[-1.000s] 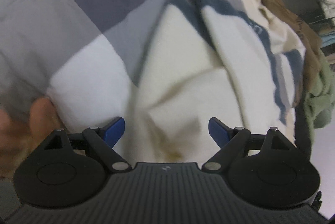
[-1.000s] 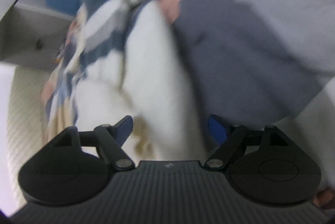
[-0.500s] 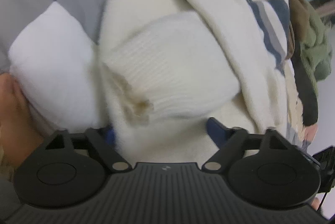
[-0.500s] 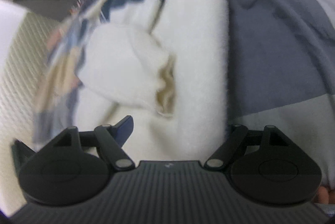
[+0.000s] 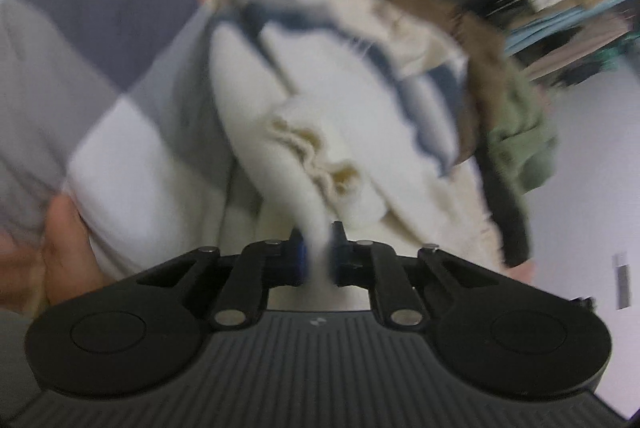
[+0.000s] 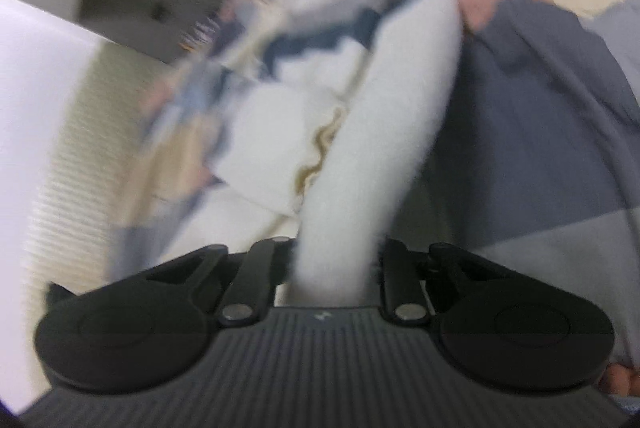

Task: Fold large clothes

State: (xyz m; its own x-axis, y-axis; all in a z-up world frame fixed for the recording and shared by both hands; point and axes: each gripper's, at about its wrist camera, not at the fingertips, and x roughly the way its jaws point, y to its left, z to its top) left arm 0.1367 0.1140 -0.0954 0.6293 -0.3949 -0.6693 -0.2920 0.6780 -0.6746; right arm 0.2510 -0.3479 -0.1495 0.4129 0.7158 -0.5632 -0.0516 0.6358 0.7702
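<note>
Left-wrist view: left tool [image 5: 317,255] clamps cream sweater [image 5: 320,124] fold.

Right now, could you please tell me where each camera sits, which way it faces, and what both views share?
Left wrist: behind the left tongs, looking down along them at the cream garment they pinch; a hand shows at left.
Right wrist: behind the right tongs, looking down at the same garment, its fold between their closing jaws.
Shared: that garment and the patchwork quilt.
</note>
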